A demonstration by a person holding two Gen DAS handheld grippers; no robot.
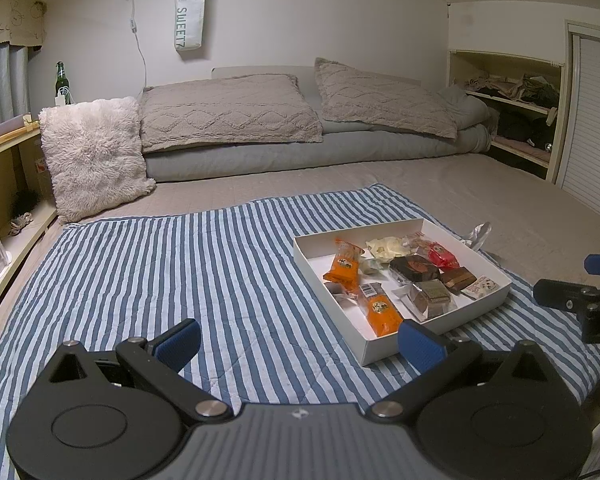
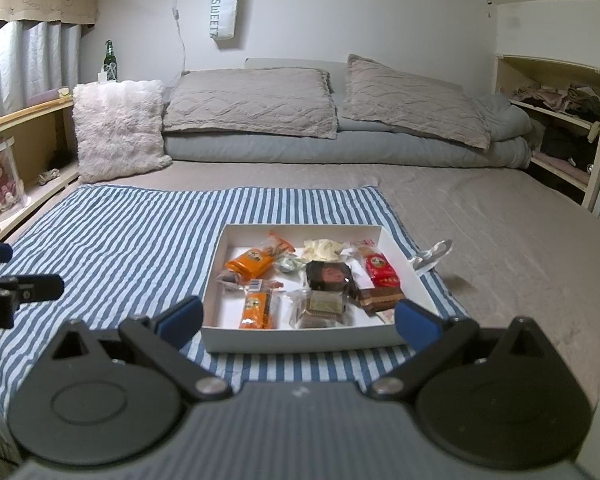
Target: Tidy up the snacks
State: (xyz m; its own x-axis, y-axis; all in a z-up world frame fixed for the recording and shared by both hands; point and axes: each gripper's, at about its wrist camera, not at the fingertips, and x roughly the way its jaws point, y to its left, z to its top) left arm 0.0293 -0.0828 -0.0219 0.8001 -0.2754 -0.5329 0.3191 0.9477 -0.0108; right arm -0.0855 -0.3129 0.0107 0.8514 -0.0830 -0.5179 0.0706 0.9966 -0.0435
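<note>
Bedroom setting, a bed with grey pillows (image 2: 252,102) stacked at the head and a blue-and-white striped blanket (image 1: 160,280) spread across the near end. On that blanket sits a shallow white box (image 2: 300,338), and the snacks are all inside it: two orange packets (image 2: 250,266), a red packet (image 2: 382,270), dark brown wrapped cakes (image 2: 330,276), a pale crinkled wrapper (image 2: 320,250) at the back. They lie jumbled, overlapping, at odd angles.

Both tools hang back from the box. The left gripper (image 1: 298,346) has its blue fingers (image 1: 179,344) spread wide with nothing between them, low over the stripes to the left of the box. The right gripper (image 2: 298,326) is spread wide too, and bare, lined up squarely on the box's near wall.

Which stage is this? Everything in the box fits snacks gathered in, and equally a heap waiting to be sorted; the pictures don't settle it.

Any pick in there would need care: wrappers are slippery, packed close, and the box walls crowd the fingers. A crumpled clear wrapper (image 2: 434,256) lies outside the box by its far right corner. Nothing else stands between the tools and the box.
</note>
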